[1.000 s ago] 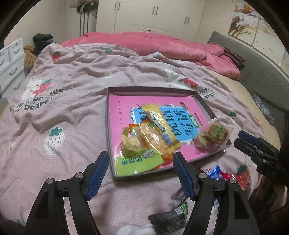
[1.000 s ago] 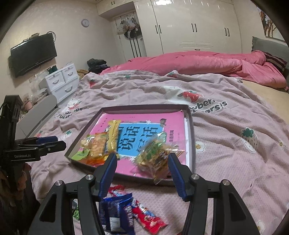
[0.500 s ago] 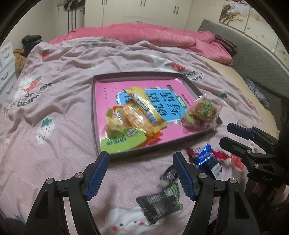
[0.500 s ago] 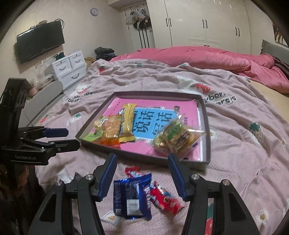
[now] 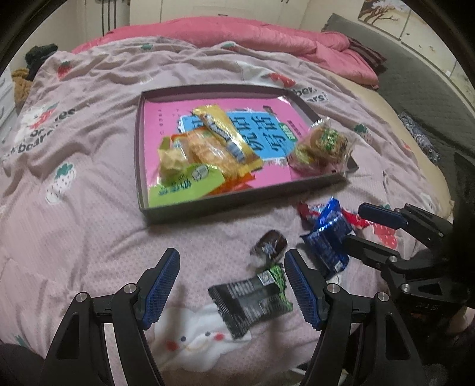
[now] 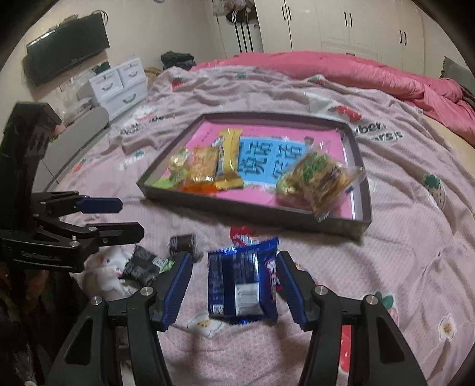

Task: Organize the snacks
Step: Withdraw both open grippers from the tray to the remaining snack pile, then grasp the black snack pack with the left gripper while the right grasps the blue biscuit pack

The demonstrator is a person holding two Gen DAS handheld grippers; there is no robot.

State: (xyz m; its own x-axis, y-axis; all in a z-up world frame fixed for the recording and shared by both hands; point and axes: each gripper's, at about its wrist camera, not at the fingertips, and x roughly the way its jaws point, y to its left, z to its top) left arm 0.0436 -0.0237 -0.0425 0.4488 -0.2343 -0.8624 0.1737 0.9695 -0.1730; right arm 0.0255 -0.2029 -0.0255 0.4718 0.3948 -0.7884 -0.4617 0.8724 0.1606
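A shallow grey tray [image 5: 139,154] [image 6: 363,190] with a pink book in its bottom lies on the bed and holds several snack packets, among them a clear bag of cakes [image 5: 322,145] [image 6: 317,178] at its right edge. On the bedspread in front of it lie a black-green packet [image 5: 252,300] [image 6: 142,267], a small brown sweet [image 5: 268,245] [image 6: 182,242], a blue packet [image 5: 326,240] [image 6: 240,285] and a red one [image 6: 240,233]. My left gripper [image 5: 231,285] is open above the black-green packet. My right gripper [image 6: 234,285] is open, its fingers either side of the blue packet.
The bed is covered by a mauve strawberry-print spread [image 5: 74,142] with a pink duvet [image 6: 371,74] bunched at the far end. White drawers [image 6: 121,86] and a wall television [image 6: 68,47] stand to the left, wardrobes [image 6: 341,26] at the back.
Both grippers have drawn back from the tray and lowered toward the loose packets in front of it. The blue packet now sits between the right fingers. Both stay open.
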